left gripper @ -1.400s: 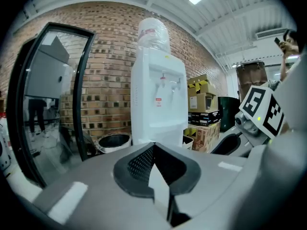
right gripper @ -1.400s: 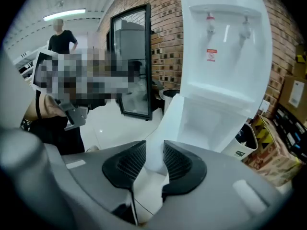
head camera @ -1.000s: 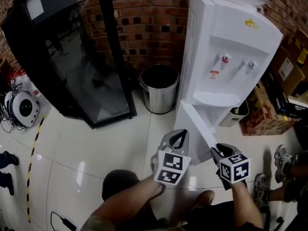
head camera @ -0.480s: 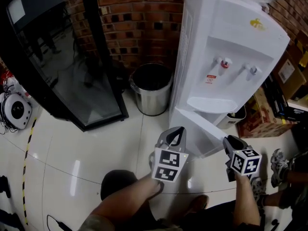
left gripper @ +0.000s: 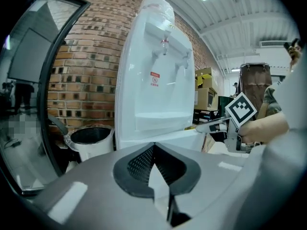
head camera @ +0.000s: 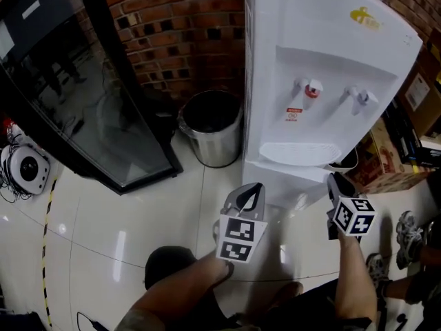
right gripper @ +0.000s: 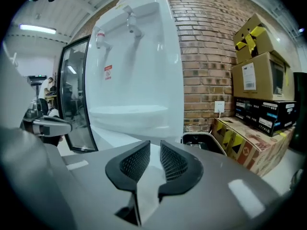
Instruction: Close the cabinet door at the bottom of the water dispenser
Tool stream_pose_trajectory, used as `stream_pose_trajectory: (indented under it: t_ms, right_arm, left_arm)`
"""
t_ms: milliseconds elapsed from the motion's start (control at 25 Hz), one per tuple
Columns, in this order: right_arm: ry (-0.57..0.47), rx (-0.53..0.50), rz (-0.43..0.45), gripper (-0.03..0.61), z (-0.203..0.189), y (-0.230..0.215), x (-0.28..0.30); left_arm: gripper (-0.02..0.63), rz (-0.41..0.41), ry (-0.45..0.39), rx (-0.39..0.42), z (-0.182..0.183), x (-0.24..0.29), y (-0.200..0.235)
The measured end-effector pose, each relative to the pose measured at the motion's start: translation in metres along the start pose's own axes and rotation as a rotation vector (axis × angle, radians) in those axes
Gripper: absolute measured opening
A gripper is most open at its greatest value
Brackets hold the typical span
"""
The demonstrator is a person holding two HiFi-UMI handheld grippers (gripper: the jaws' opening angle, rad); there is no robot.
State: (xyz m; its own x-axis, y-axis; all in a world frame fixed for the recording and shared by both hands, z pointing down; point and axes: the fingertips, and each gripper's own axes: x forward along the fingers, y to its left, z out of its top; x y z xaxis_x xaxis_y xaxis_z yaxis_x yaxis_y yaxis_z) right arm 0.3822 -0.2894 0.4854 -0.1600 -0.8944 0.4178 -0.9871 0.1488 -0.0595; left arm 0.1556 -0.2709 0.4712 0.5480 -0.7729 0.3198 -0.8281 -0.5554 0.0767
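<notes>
The white water dispenser [head camera: 324, 61] stands against the brick wall. Its bottom cabinet door [head camera: 293, 192] is swung almost flat against the body; in the right gripper view the door [right gripper: 115, 138] still slants a little outward. My right gripper [head camera: 336, 182] is at the door's right edge, its jaws closing with a narrow gap and nothing between them [right gripper: 154, 150]. The left gripper view shows the right gripper's fingertips [left gripper: 207, 126] against the door's edge [left gripper: 189, 137]. My left gripper [head camera: 249, 193] is shut and empty, low in front of the door's left side.
A steel bin [head camera: 210, 126] stands left of the dispenser, beside a black glass-door cabinet [head camera: 83, 102]. A small dark bin [head camera: 342, 161] and cardboard boxes [head camera: 389, 164] crowd the right side. A person's shoes [head camera: 406, 229] are on the floor at right.
The cabinet door has swung from wide open to nearly shut. My right gripper moved right and toward the dispenser with its edge, its jaws narrowing. My left gripper shifted slightly forward.
</notes>
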Motion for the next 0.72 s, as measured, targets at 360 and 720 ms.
stream_pose_trajectory:
  t_ms: [360,720]
  right_arm:
    - [-0.063,0.041,-0.086,0.002,0.01,-0.024,0.011]
    - [0.035,0.078,-0.181,0.0,0.005,-0.031,0.0]
  left_arm:
    - [0.0,0.017,-0.005,-0.002,0.002,0.002,0.006]
    - [0.0,0.026,-0.024,-0.008,0.005,0.0,0.007]
